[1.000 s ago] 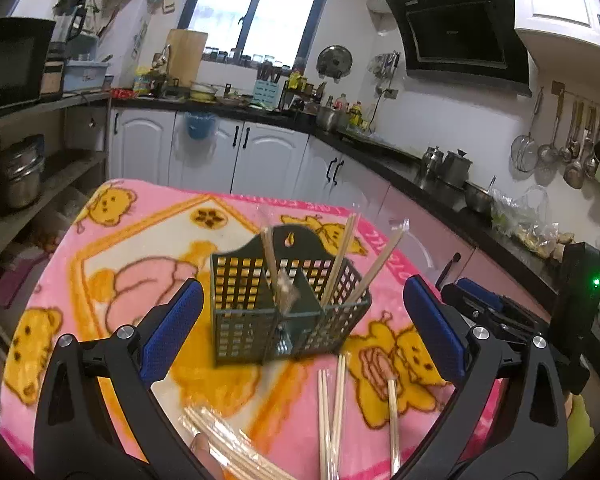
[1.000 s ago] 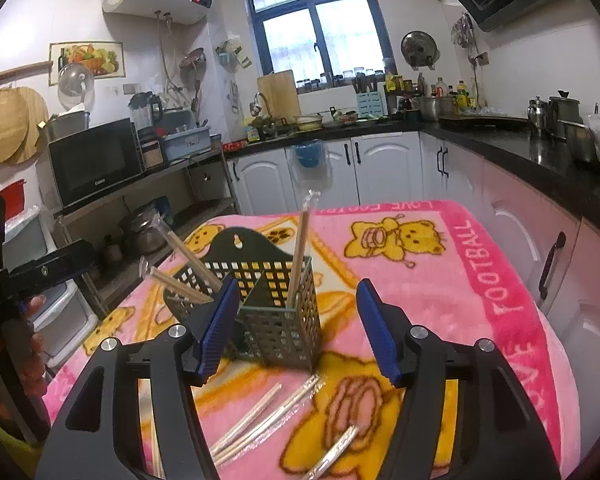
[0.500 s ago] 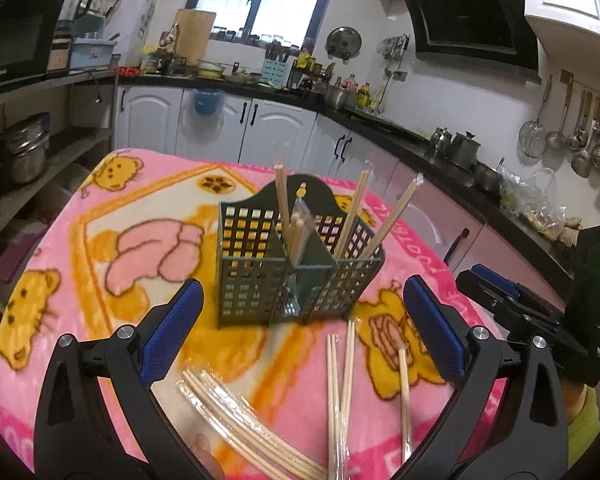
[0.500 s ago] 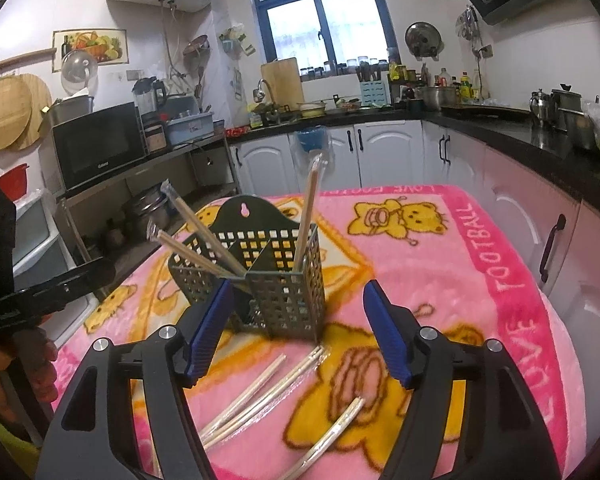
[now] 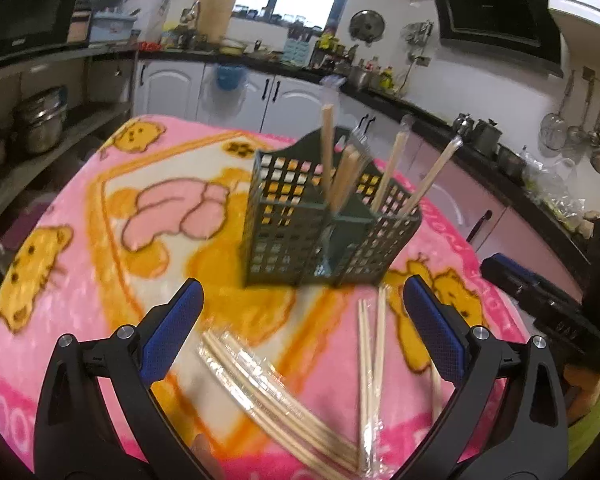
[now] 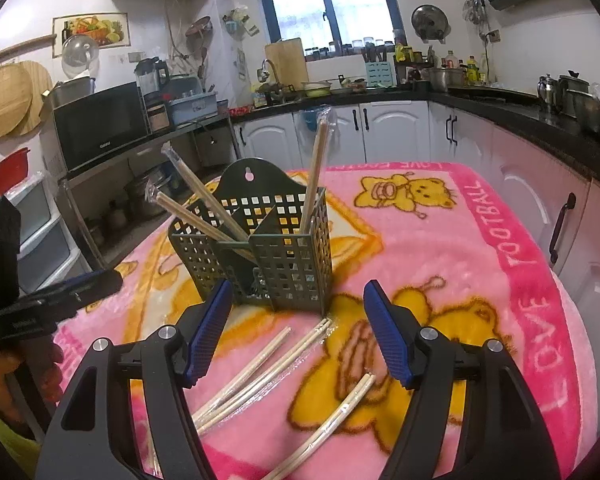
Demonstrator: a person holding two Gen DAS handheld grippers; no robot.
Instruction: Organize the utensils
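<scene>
A dark green perforated utensil holder (image 5: 324,216) (image 6: 260,248) stands on the pink cartoon blanket (image 5: 100,240) with several wrapped chopstick pairs leaning in its compartments. Loose wrapped chopsticks lie on the blanket: a bundle (image 5: 276,400) below my left gripper, a pair (image 5: 370,360) to its right, and pairs (image 6: 256,372) (image 6: 332,424) under my right gripper. My left gripper (image 5: 304,332) is open and empty, above the bundle. My right gripper (image 6: 298,336) is open and empty, in front of the holder.
The blanket covers a table in a kitchen. White cabinets and a black counter (image 6: 500,108) run along the back and right. Shelves with pots (image 5: 40,128) stand to the left. The other hand-held gripper shows at the edge of each view (image 5: 548,304) (image 6: 48,304).
Both grippers have pulled back and risen from the holder. The left view has tilted down, so more loose chopsticks show on the blanket. Both stay open and empty.
</scene>
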